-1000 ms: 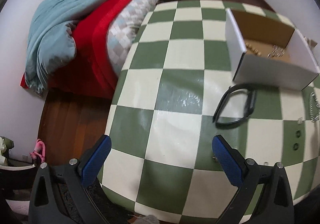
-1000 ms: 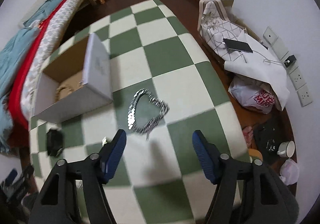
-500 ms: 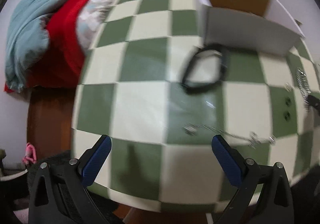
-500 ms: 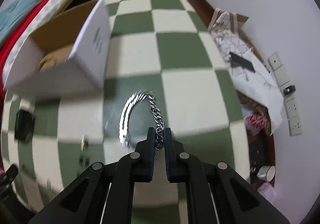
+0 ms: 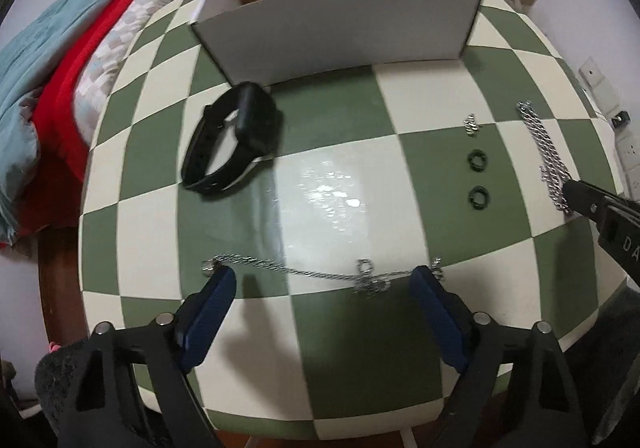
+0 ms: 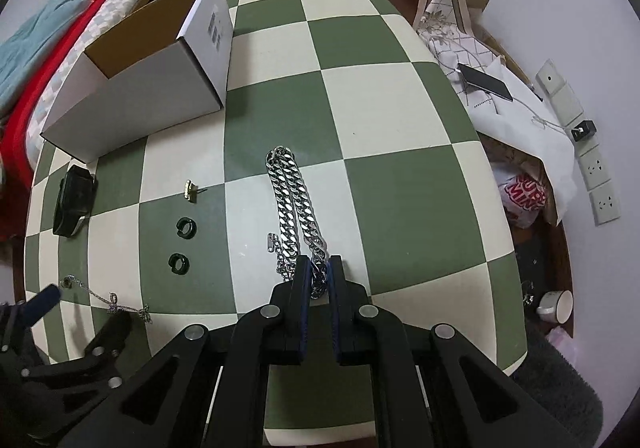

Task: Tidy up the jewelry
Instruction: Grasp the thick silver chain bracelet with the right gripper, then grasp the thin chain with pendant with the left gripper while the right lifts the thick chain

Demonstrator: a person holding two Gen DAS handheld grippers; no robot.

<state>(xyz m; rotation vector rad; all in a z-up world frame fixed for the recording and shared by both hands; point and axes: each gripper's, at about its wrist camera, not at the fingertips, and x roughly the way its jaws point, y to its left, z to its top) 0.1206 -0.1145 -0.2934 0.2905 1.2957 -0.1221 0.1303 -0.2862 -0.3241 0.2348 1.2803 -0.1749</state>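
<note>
Pinching the heavy silver chain (image 6: 294,204) in our clenched right hand-held gripper (image 6: 318,280), we keep it stretched on the checkered tabletop (image 6: 400,184); our left hand-held gripper (image 5: 322,284) gapes over the thin necklace (image 5: 320,271).

You have a phone (image 6: 485,81) on white fabric (image 6: 516,104) past the tabletop's right edge. Wall sockets (image 6: 600,184) sit beyond it. A mug (image 6: 556,307) stands on the floor near the front right corner.

Watch (image 5: 234,140) before box (image 5: 336,28).
</note>
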